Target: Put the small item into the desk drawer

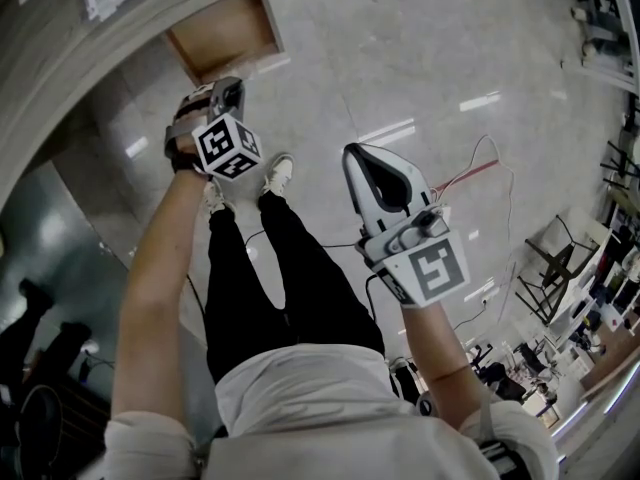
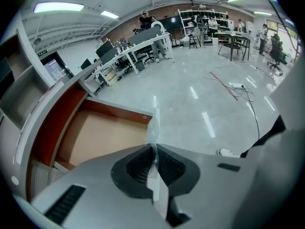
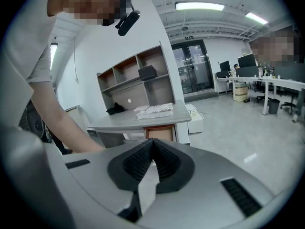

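Your left tongs (image 2: pixel 153 147) are clenched on the small item (image 2: pixel 153 127), a thin, clear, crinkly strip of plastic. It is pinched between the ribbed black rubber pads (image 2: pixel 138 166), and its free end pokes out past the tips. The jaws around the pads are smooth grey plastic, meeting in a blunt point.

Your right tongs (image 3: pixel 151 142) are pressed shut as well, ribbed pads (image 3: pixel 136 161) against each other, with nothing between them.

Just ahead of your left tips, a little to their left, lies the open drawer (image 2: pixel 102 137). It is a shallow box with a pale, bare wooden bottom and reddish-brown walls, pulled out from under the grey curved desk (image 2: pixel 52 92). The item is not in it yet. Beyond is a glossy, pale stone floor (image 2: pixel 190 113) with thin cables (image 2: pixel 238 90) trailing across it.
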